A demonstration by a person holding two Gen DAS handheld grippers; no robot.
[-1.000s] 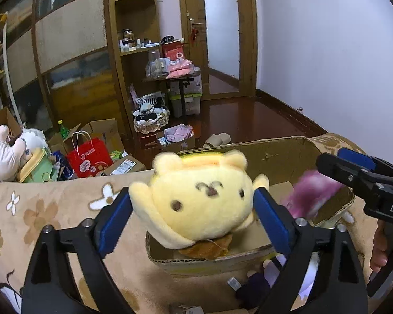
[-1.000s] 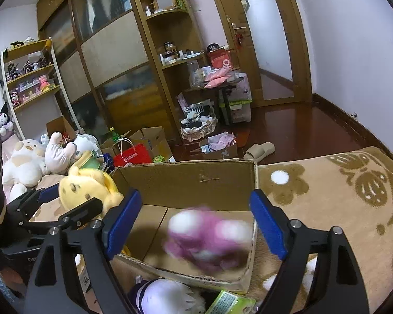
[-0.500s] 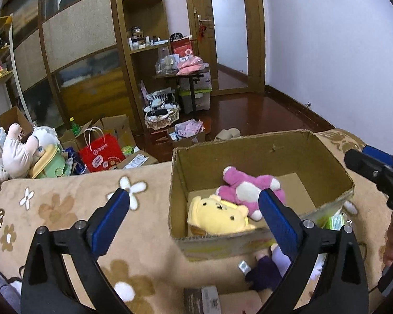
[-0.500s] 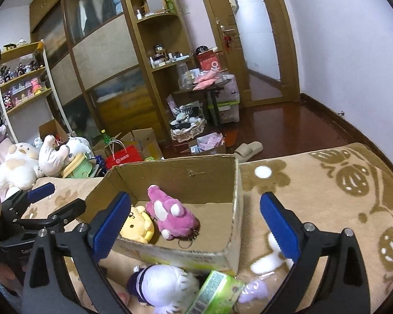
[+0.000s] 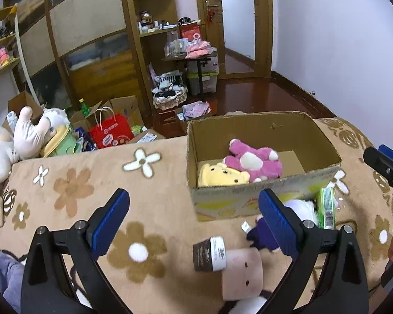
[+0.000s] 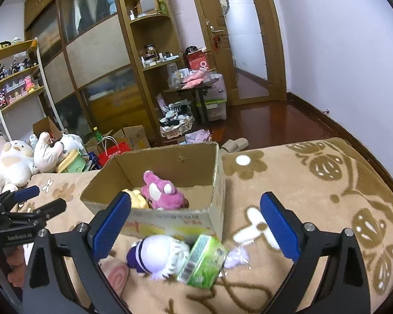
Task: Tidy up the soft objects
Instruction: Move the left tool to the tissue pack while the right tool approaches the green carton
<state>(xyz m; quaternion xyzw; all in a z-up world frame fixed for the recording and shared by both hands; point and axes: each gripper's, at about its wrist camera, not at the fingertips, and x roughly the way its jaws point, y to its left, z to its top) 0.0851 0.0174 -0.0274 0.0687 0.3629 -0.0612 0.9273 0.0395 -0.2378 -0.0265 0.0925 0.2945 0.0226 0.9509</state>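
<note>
Currently, findings run from largest item to smallest.
Surface: tan plush blanket with brown and white flower print [image 5: 73, 191], carrying everything below.
Container: open brown cardboard box [image 5: 325, 141], upright on the blanket.
Stowed: pink-and-white plush toy [image 5: 256, 161] and yellow plush bear [image 5: 220, 175], both inside the box, touching each other.
Left out, large: pale pink plush with a dark label band [image 5: 238, 269], on the blanket near the left gripper [image 5: 194, 222].
Left out, medium: white-and-purple plush doll [image 6: 157, 253], just before the box's front wall, between the fingers of the right gripper [image 6: 195, 227] in its own view.
Left out, small: green printed packet [image 6: 203, 259], touching that doll; whether it counts as soft, cannot tell.
Left gripper: jaws spread wide, holding nothing.
Right gripper: jaws spread wide, holding nothing.
Progress: judged partly done; two toys boxed, at least two plush items outstanding.
</note>
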